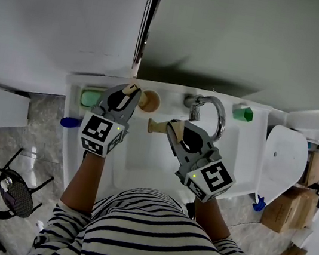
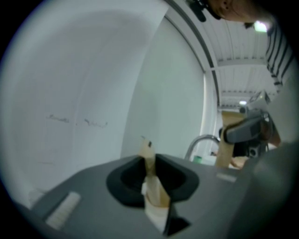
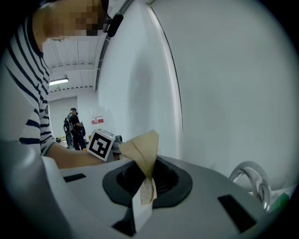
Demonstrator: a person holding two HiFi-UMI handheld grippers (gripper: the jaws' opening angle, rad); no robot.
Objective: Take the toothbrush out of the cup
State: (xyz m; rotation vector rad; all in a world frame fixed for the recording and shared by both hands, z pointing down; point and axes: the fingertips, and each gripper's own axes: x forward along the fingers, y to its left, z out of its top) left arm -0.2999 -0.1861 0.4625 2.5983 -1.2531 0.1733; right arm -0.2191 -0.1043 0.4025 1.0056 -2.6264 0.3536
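As I lean over the white sink [image 1: 142, 157], it takes up most of what lies below me, with its back edge against a pale wall. My left gripper [image 1: 130, 90] reaches to that back edge, left of the middle. My right gripper [image 1: 173, 130] hangs over the bowl nearer the centre and closer to me.

My left fingers [image 2: 156, 193] are pressed together with no gap. Only their tan, taped tips meet, and I see nothing else caught there. My right fingers [image 3: 140, 210] are closed the same way. A tan flap [image 3: 140, 147] with a sawtooth edge stands up from their tips and leans to my left. I cannot tell whether it is loose tape or something pinched.

A chrome faucet [image 1: 213, 112] arches over the bowl from the back edge, right of the middle. At the back left corner sits a pale green dish [image 1: 92, 97], and I cannot make out what lies in it.

The round tan cup [image 1: 150, 101] stands on the back edge just to the right of my left fingertips, between them and the faucet. From above its mouth is a tan blur. I cannot pick out the toothbrush, either inside the cup or anywhere else. A small green object [image 1: 243, 113] rests at the back right corner.
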